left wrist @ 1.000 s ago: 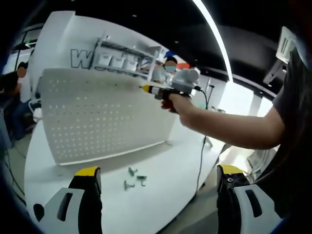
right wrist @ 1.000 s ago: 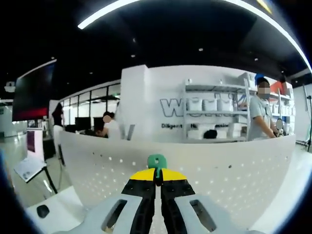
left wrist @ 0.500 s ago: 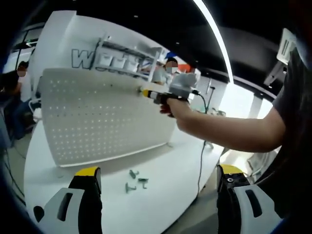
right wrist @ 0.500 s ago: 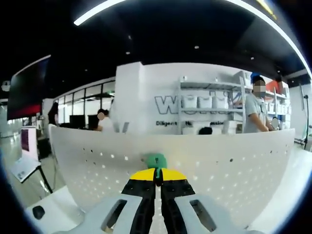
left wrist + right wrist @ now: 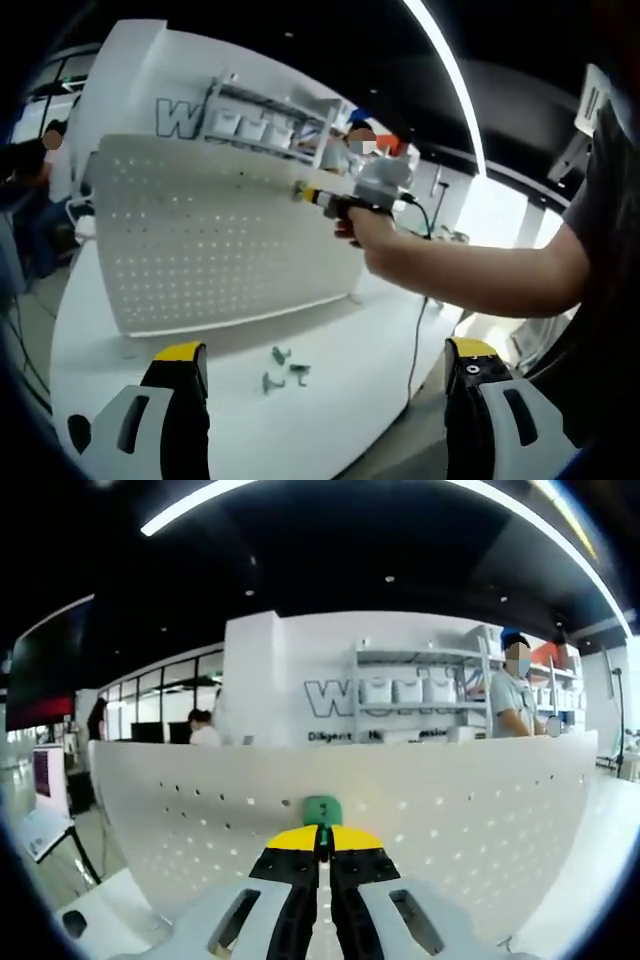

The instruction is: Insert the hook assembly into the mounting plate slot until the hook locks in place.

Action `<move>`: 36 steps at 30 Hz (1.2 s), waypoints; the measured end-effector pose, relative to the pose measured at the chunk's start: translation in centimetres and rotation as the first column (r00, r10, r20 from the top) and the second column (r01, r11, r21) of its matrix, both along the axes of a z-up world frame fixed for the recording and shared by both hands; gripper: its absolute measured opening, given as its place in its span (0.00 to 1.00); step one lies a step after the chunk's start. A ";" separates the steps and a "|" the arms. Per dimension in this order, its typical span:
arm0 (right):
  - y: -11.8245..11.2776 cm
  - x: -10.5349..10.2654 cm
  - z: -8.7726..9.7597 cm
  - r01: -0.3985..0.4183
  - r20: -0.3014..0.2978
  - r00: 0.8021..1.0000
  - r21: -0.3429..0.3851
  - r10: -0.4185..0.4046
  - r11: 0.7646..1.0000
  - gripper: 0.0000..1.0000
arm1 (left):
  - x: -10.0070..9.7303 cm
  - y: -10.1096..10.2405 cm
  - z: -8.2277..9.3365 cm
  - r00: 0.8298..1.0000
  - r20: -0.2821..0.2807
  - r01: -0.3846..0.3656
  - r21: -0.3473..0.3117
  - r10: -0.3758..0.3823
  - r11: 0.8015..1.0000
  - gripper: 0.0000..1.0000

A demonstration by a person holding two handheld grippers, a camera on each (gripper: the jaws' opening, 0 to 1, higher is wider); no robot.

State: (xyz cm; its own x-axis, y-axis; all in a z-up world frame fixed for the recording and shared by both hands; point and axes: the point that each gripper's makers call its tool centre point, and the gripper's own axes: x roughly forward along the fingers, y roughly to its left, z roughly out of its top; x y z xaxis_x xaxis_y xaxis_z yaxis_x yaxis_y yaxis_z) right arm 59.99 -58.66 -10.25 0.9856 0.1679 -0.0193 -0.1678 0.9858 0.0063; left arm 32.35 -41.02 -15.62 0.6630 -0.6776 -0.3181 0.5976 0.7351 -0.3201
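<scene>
A white perforated mounting plate (image 5: pixel 200 240) stands upright on the white table (image 5: pixel 330 420). A hand holds my right gripper (image 5: pixel 310 194) with its tip at the plate's upper right area. In the right gripper view the plate (image 5: pixel 470 820) is close ahead. There my right gripper (image 5: pixel 322 832) is shut on a small green hook (image 5: pixel 322 809), which sits against a row of holes near the plate's top edge. My left gripper (image 5: pixel 325 355) stays low over the table, open, with nothing between its yellow-tipped fingers (image 5: pixel 180 352). Whether the hook is seated in a hole is hidden.
Three loose grey hooks (image 5: pixel 283 368) lie on the table in front of the plate. A black cable (image 5: pixel 415 330) hangs from the right gripper across the table's right edge. The person's arm (image 5: pixel 470 275) spans the right side. Behind the plate are shelves (image 5: pixel 410 695) and people.
The right gripper has edged closer to the plate, so the plate looks larger and the green hook now sits against its upper holes. The left gripper's view has shifted slightly.
</scene>
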 end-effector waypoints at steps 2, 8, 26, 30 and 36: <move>0.0 0.0 0.0 0.004 0.004 1.000 -0.004 -0.004 1.000 0.00 | 0.0 0.1 -0.1 1.000 -0.001 -0.003 0.000 0.003 1.000 1.00; 0.2 0.1 -0.1 0.000 0.002 1.000 -0.007 0.000 1.000 0.01 | -0.1 0.3 -0.2 1.000 -0.006 -0.011 -0.005 0.011 1.000 1.00; 0.7 -0.1 0.6 -0.009 -0.022 1.000 -0.005 0.009 1.000 0.15 | -0.2 0.3 0.0 1.000 0.000 -0.013 -0.006 0.013 1.000 1.00; 0.8 -0.3 1.4 -0.027 -0.016 1.000 0.037 0.027 0.999 0.15 | -0.4 0.2 0.1 1.000 0.003 -0.012 -0.006 0.012 1.000 1.00; 0.5 -0.9 2.9 -0.036 0.011 0.999 0.051 0.035 0.998 0.16 | -0.8 -0.3 0.1 1.000 0.007 0.001 0.001 -0.001 1.000 1.00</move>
State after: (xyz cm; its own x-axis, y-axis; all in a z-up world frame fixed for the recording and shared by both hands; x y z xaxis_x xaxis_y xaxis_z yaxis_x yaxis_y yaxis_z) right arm 59.12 -58.21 -7.32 0.9792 0.2031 -0.0004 -0.2028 0.9777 0.0544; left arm 31.57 -41.32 -15.57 0.6645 -0.6779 -0.3145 0.6005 0.7349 -0.3151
